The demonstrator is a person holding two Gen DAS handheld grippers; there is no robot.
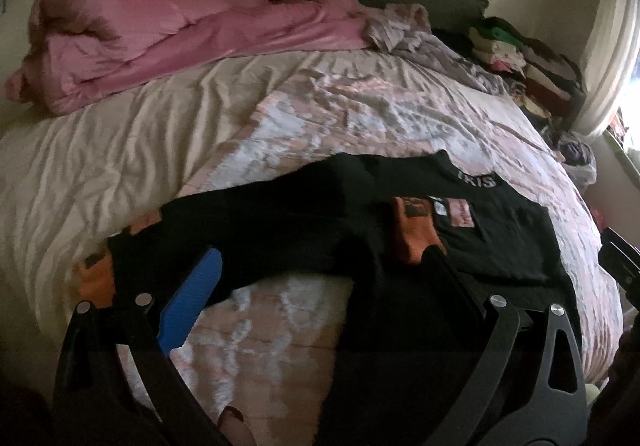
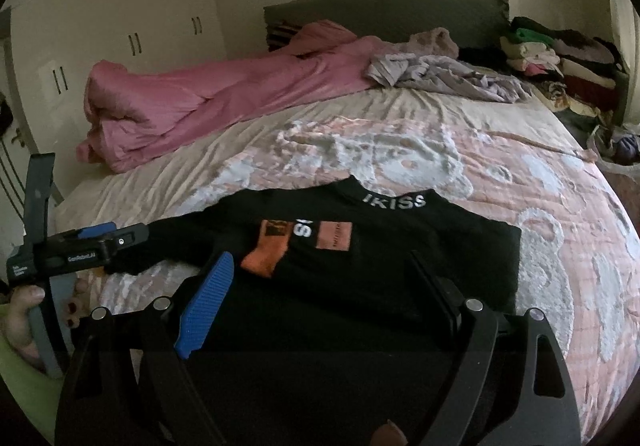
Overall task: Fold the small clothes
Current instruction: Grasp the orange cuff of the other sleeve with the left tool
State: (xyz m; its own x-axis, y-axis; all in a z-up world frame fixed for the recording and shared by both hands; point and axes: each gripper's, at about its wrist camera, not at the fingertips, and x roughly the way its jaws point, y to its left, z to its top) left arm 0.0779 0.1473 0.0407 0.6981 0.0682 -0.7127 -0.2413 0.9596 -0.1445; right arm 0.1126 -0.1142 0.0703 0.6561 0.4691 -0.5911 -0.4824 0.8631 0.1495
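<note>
Lying flat on bed [image 2: 560, 174]: black sweater [image 2: 400, 246], both grippers' jaws spread.

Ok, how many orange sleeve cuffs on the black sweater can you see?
2. One orange cuff lies folded onto the chest of the black long-sleeved sweater; the other ends the outstretched sleeve, at the left of the left wrist view.

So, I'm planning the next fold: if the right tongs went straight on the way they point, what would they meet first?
Probably the black sweater lying right between the open right tongs, though depth is unclear.
</note>
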